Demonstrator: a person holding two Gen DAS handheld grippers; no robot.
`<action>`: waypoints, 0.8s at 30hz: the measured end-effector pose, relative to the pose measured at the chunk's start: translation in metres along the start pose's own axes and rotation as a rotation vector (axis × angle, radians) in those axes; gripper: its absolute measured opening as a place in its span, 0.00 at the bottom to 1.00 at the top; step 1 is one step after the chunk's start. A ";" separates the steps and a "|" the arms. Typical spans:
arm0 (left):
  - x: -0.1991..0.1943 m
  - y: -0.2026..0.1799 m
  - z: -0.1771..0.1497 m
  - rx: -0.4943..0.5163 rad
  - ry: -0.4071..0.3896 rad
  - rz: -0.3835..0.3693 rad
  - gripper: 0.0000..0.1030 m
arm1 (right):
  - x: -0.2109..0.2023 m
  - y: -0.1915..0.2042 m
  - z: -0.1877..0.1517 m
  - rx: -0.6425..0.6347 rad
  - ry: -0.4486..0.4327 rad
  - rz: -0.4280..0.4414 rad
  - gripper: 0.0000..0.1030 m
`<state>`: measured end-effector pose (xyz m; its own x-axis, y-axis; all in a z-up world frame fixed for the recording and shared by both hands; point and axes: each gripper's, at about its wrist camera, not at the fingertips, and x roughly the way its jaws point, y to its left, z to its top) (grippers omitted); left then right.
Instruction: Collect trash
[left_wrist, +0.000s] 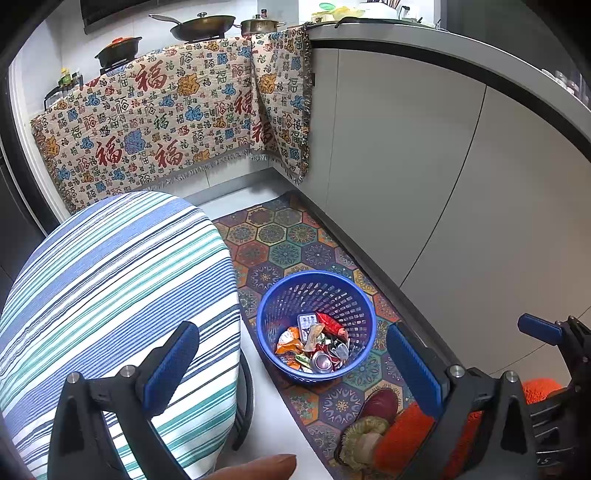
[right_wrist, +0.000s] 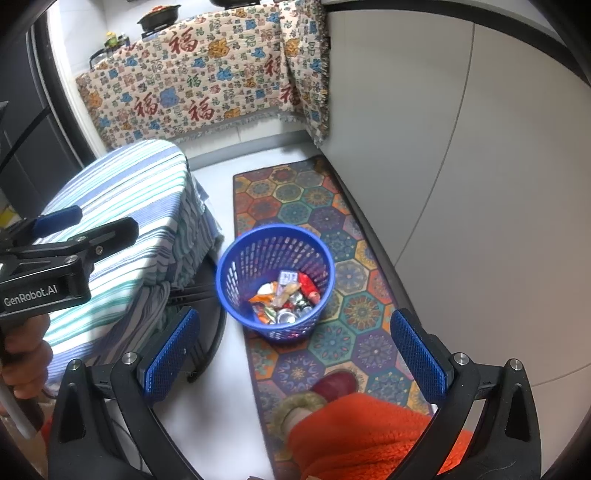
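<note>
The blue wastebasket (left_wrist: 316, 326) stands on a hexagon-patterned mat (left_wrist: 284, 236) on the pale kitchen floor, holding crumpled wrappers (left_wrist: 295, 341) and a crushed can (left_wrist: 322, 361). Beside it is a striped-cloth desk (left_wrist: 110, 295); a patterned cloth (left_wrist: 155, 122) drapes the counter behind. Both left tongs (left_wrist: 295, 363) and right tongs (right_wrist: 295, 350) are spread, empty. Only the left view shows pans (left_wrist: 201, 25) on the counter; the right shows the left tongs from the side.

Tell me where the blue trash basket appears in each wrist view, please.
Left wrist: blue trash basket sits low centre, between the open fingers, on the patterned mat.
Right wrist: basket at centre, on the mat's left edge.
Shared landmark: striped cloth left of the basket.
</note>
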<state>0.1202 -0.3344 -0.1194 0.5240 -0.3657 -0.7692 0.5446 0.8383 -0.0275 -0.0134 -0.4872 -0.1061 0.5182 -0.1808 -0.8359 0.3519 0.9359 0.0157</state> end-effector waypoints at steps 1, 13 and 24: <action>0.000 0.000 0.000 0.000 0.001 0.000 1.00 | 0.000 0.000 0.000 -0.001 0.001 0.001 1.00; 0.003 0.002 0.000 0.007 0.007 0.001 1.00 | 0.001 0.003 0.001 -0.002 0.002 0.004 1.00; 0.002 0.003 0.000 0.011 0.005 0.003 1.00 | 0.002 0.003 0.000 -0.002 0.004 0.005 1.00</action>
<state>0.1232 -0.3322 -0.1213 0.5224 -0.3616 -0.7722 0.5501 0.8349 -0.0188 -0.0114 -0.4846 -0.1075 0.5168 -0.1745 -0.8382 0.3477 0.9374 0.0192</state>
